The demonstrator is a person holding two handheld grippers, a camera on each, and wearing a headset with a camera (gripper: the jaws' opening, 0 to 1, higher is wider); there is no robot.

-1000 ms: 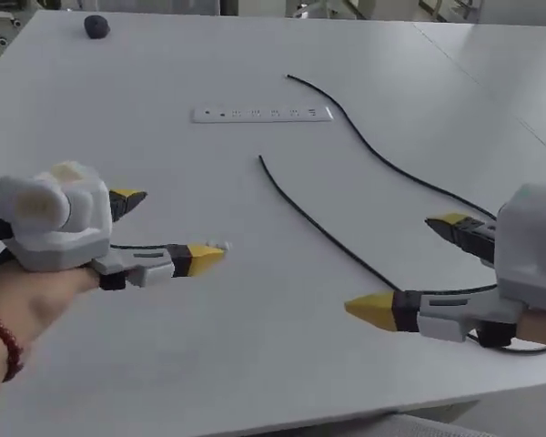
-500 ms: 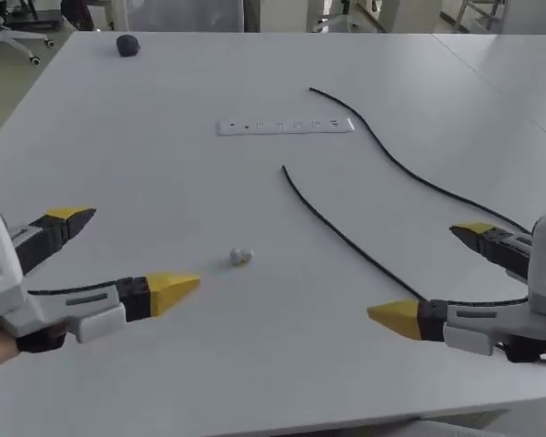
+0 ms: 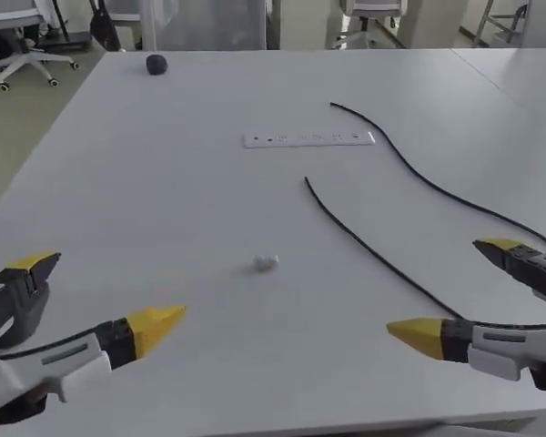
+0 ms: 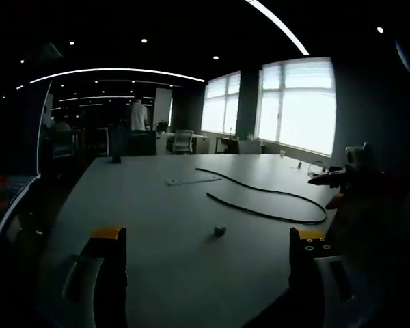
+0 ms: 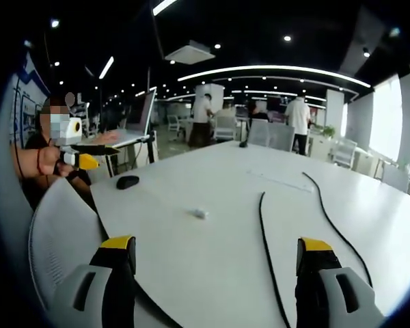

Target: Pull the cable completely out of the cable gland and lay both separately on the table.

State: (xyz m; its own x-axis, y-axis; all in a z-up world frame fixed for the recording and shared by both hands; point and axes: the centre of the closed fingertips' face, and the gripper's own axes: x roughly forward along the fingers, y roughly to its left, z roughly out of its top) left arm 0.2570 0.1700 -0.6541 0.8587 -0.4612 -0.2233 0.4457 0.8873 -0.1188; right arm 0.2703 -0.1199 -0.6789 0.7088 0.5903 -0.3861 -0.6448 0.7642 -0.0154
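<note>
Left tongs are held spread wide with nothing gripped, over the near part of the white counter. Right tongs are likewise spread and empty. The small white cable gland is seen lying on the counter between them, apart from the long black cable, which is laid curving to its right. A flat white power strip is seen farther back.

Open tabletop around gland, cable
</note>
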